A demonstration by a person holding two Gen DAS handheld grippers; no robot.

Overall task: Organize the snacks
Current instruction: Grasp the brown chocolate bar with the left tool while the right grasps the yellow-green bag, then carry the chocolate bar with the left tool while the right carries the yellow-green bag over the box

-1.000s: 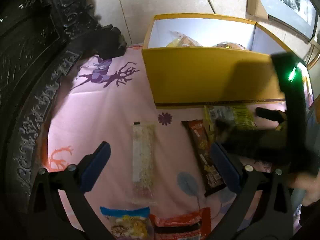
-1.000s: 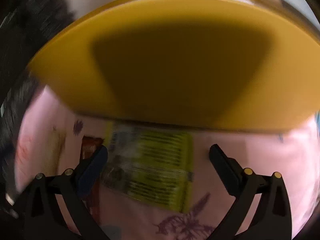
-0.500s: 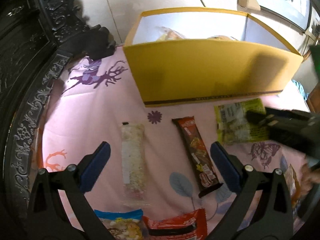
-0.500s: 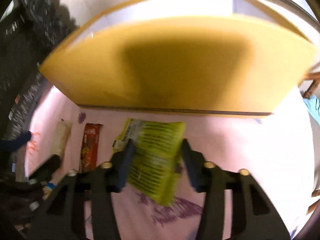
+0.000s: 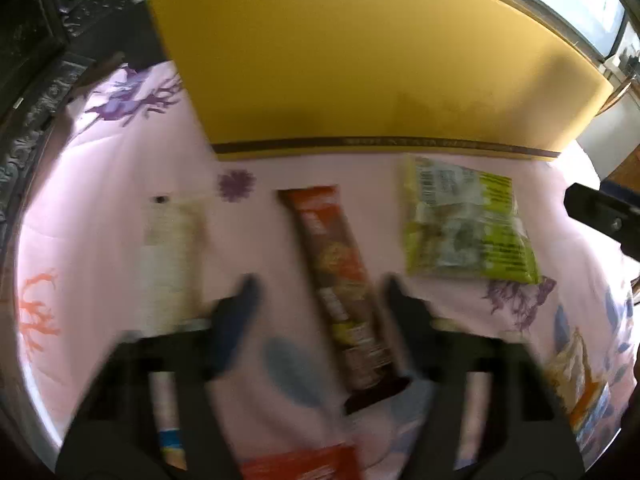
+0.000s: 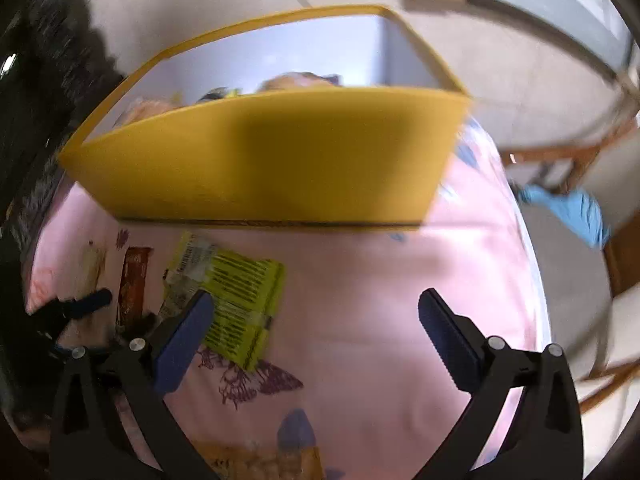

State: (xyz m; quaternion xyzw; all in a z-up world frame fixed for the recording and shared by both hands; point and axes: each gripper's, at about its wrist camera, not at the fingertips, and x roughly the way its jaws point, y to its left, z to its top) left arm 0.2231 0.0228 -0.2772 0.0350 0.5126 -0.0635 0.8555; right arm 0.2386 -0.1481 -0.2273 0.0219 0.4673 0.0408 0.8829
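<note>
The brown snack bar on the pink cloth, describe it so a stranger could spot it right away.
Find the yellow box on the pink cloth. Three packets lie in a row before it. The brown bar is the middle one, long and dark, between a pale packet and a green bag.

No print can be read. The green packet [image 5: 464, 224] at centre right carries blurred black lines. The yellow box [image 5: 360, 80] has an illegible dark strip along its base.
</note>
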